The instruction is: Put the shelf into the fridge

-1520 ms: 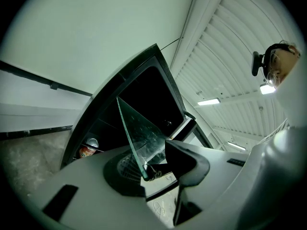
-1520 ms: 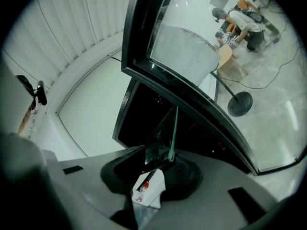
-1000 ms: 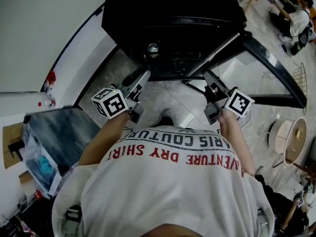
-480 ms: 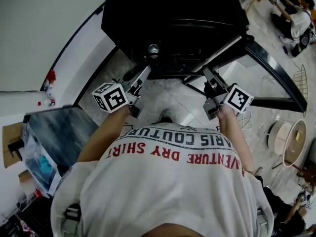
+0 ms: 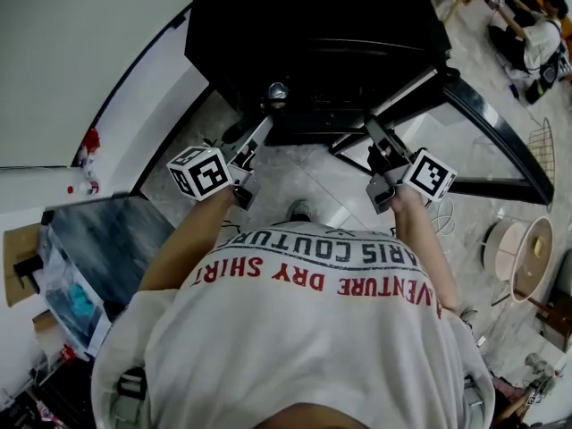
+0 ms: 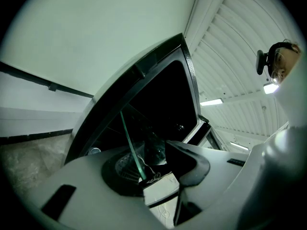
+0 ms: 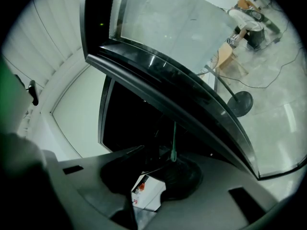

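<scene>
The black fridge (image 5: 313, 25) stands open in front of me, its glass door (image 5: 500, 141) swung out to the right. A clear glass shelf spans the gap between both grippers; only its green edge shows, in the left gripper view (image 6: 132, 147) and the right gripper view (image 7: 174, 140). My left gripper (image 5: 257, 139) is shut on the shelf's left side, its jaws (image 6: 146, 169) clamped over the glass. My right gripper (image 5: 372, 134) is shut on the right side (image 7: 165, 164). Both point into the dark fridge interior (image 6: 158, 104). In the head view the shelf itself is hard to make out.
The open door's black frame (image 7: 182, 85) runs close along the right gripper. A white wall (image 5: 80, 61) is at the left, with a grey-topped box (image 5: 107, 239) below it. A round wicker stool (image 5: 523, 253) stands at the right. A person (image 5: 536, 25) sits on the floor far back.
Both grippers have moved slightly forward toward the fridge opening, carrying the shelf with them. The grips look unchanged.
</scene>
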Tool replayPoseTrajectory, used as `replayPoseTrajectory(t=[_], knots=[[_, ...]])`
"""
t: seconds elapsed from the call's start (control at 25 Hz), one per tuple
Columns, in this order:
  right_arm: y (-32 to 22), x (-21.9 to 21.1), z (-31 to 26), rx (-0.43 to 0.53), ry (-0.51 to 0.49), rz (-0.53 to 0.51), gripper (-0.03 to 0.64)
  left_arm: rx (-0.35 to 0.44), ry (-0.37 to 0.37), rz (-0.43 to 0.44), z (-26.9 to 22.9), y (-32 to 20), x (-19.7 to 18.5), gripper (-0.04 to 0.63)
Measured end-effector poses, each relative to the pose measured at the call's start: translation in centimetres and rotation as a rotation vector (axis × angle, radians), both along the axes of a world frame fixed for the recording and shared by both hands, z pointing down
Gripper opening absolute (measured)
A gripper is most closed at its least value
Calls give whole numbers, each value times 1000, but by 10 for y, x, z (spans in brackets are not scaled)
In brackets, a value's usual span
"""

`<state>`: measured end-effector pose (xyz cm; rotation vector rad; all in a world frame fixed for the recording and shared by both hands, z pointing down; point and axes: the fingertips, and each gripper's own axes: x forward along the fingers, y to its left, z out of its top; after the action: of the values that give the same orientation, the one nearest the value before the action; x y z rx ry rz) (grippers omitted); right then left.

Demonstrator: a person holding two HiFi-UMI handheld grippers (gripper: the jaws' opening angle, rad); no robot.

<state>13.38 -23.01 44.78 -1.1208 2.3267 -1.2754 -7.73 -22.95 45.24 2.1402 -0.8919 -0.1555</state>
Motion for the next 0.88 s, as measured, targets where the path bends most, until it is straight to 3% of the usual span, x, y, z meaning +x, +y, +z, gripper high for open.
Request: replayPoseTrajectory(t=[0.28, 0.52, 0.88], knots=[[-4, -1, 0, 1, 4, 9, 92, 38, -19, 15, 1, -3, -1, 167], [-7, 3, 4, -18, 1, 28, 91, 61, -17, 51, 3, 0, 5, 249], [-8, 4, 5, -20, 0, 30, 92, 96, -84, 157, 13, 22, 24, 261]])
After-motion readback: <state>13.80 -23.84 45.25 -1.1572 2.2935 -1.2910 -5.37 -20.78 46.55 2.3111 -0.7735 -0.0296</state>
